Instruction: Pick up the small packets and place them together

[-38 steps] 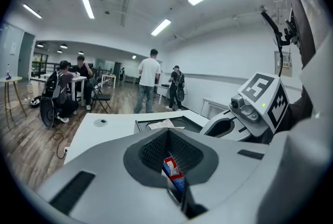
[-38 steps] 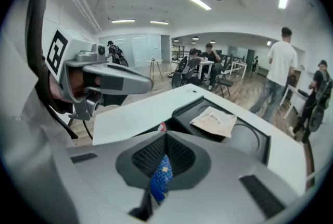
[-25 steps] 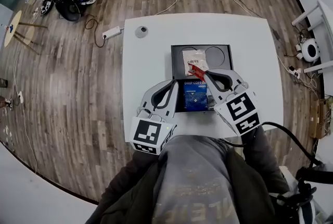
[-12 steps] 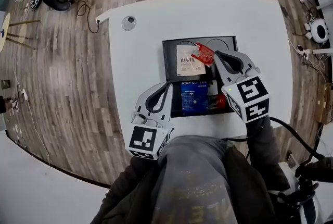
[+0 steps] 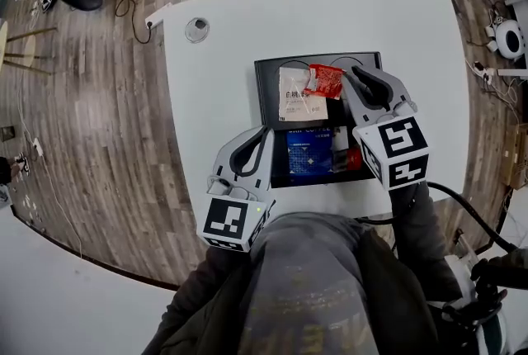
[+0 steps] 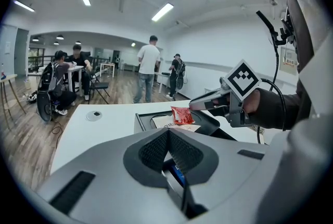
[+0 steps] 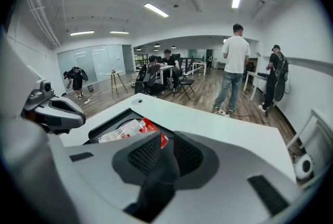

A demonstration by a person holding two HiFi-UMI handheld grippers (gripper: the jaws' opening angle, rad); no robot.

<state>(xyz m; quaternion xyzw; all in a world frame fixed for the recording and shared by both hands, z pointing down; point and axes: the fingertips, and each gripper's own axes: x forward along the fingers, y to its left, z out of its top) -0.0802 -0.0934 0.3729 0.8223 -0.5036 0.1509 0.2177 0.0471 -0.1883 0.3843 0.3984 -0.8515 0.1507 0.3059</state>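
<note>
The red packet (image 5: pixel 323 81) lies in the far part of the black tray (image 5: pixel 262 101), its left edge overlapping the white packet (image 5: pixel 297 97) beside it. My right gripper (image 5: pixel 355 73) has its tips right at the red packet's right edge. Its jaws have just been opening and now stand a narrow gap apart, with nothing pressed between the pads. Whether a tip touches the packet I cannot tell.

In the tray's near part lies a blue coffee packet (image 5: pixel 308 150). Just right of it, something red and white (image 5: pixel 346 157) is half hidden under my right gripper's body. The tray's two round hollows show only as arcs behind the packets.

My left gripper (image 5: pixel 265 131) hangs over the tray's left rim, near the blue packet, its jaws together on nothing. The tray sits on the white worktop (image 5: pixel 214 106).
</note>
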